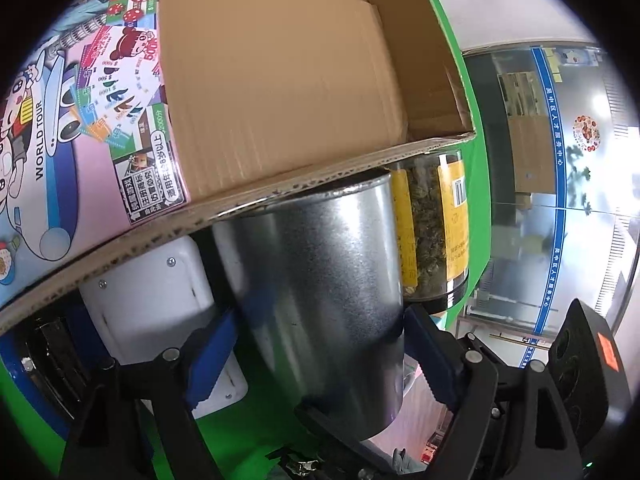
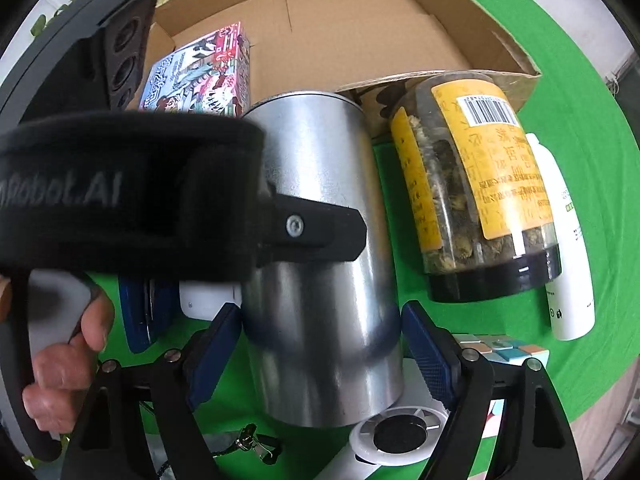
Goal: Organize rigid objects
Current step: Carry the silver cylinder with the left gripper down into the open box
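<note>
A shiny metal can stands between the blue pads of my left gripper, which is shut on it and holds it just before the near wall of a cardboard box. In the right wrist view the same can sits between the blue pads of my right gripper, with the left gripper's body and the person's hand in front of it. A colourful game box lies inside the cardboard box; the game box also shows in the right wrist view.
A clear jar of dried flowers with a yellow label lies beside the can on the green cloth. A white bottle, a puzzle cube, a small white fan and a white device lie around.
</note>
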Motion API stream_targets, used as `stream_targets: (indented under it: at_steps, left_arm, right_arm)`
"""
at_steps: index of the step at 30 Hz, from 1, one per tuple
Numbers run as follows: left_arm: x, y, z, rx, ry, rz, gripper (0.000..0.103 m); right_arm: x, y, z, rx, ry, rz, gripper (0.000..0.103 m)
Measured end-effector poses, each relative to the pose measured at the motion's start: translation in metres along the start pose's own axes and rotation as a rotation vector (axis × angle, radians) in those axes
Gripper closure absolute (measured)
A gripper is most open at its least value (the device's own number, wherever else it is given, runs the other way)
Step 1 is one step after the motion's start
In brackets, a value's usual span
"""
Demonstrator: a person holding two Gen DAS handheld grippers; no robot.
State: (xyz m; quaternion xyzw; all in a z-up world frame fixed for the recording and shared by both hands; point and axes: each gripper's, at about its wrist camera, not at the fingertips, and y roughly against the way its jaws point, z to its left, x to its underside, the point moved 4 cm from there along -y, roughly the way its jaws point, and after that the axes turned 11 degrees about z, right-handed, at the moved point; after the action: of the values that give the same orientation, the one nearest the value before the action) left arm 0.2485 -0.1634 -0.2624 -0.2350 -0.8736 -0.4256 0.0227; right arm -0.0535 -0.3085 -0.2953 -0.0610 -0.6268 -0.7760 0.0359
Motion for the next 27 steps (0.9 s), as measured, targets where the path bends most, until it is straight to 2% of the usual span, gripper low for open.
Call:
stream_targets:
  at_steps: [7,10,20,27]
  left_arm:
    - [0.003,-0.001,0.004,0.014,0.005,-0.017,0.020]
    - [0.006,0.009,0.006,0.034,0.000,-0.046,0.020]
    - [0.038,0.072,-0.016,0.046,-0.058,-0.170,0.021]
    - [0.048,0.127,-0.031,-0.002,-0.119,-0.270,0.022]
  right_arm:
    - [-0.004,-0.001,0.008,0.017,0.028,0.014,0.024]
    - [-0.002,0.009,0.015,0.037,0.051,-0.007,0.024]
    - [0.015,0.075,0.041,0.037,0.091,-0.084,0.025]
    - [0.017,0.126,0.063,0.011,0.103,-0.194,0.025]
